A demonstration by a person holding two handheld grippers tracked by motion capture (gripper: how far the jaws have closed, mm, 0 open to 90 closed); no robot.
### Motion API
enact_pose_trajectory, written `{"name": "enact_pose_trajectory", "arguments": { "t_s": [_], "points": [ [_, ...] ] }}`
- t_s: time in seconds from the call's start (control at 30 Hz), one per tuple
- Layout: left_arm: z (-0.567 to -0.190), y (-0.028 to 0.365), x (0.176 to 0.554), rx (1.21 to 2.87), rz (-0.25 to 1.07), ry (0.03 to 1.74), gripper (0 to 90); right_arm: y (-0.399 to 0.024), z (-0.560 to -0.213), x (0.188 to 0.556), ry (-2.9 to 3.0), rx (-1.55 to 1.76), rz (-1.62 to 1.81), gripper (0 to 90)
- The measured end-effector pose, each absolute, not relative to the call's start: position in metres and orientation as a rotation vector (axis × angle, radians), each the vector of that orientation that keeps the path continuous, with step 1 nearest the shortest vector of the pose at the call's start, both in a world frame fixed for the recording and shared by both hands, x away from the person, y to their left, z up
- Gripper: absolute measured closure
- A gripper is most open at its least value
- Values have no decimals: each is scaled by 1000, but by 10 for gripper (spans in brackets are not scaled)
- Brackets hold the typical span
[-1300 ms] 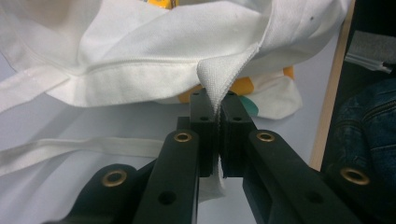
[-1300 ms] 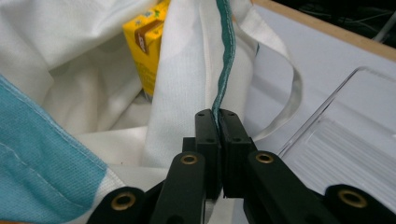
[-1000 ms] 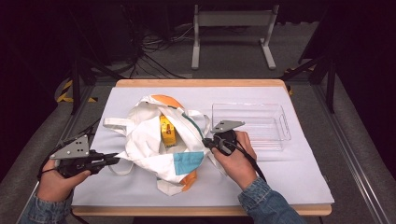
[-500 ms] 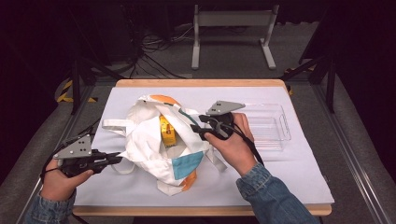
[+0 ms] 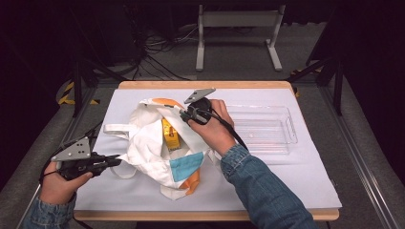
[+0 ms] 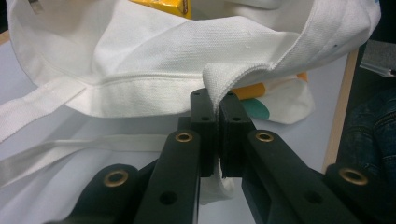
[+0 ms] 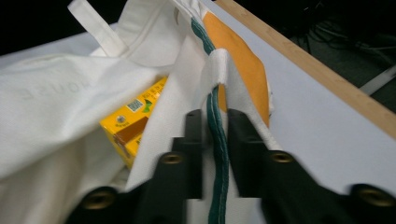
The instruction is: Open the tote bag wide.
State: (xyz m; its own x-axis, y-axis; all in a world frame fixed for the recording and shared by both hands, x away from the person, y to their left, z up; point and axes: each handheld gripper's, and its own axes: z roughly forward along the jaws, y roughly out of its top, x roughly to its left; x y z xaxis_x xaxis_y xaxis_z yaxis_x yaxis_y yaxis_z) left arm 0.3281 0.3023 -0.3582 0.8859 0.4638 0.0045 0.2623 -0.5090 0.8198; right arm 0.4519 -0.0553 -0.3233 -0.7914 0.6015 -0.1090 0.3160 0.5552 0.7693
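A white cloth bag (image 5: 148, 148) with orange and teal patches lies on the white mat, its mouth spread open. A yellow carton (image 5: 170, 136) lies inside it. At the bag's near left, my left gripper (image 5: 117, 160) is shut on a fold of the white rim (image 6: 243, 70). My right gripper (image 5: 183, 113) is at the far right rim. Its jaws have just been closing, and the green-seamed edge (image 7: 215, 116) is now pinched between the pads. The yellow carton (image 7: 135, 121) lies just left of those jaws.
A clear plastic tray (image 5: 286, 129) lies on the mat right of the bag, behind my right forearm. The bag's loose straps (image 5: 114, 129) trail to the left. The table's wooden far edge (image 5: 239, 84) runs just beyond the right gripper.
My right gripper moved left and away from the bag's right side to its far rim and now holds the edge there. The left gripper stayed put.
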Motion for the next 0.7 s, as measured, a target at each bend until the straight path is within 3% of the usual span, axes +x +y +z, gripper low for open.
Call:
{"name": "enact_pose_trajectory", "arguments": {
  "t_s": [0.07, 0.47, 0.7],
  "points": [
    [-358, 303, 328, 2137, 288, 520, 866, -54, -322, 453, 2428, 731, 1097, 874],
    [-357, 313, 325, 2123, 301, 559, 869, -93, -297, 459, 2232, 856, 1074, 878],
    [-361, 314, 328, 2149, 306, 595, 870, -95, -315, 466, 2207, 835, 899, 876]
  ]
}}
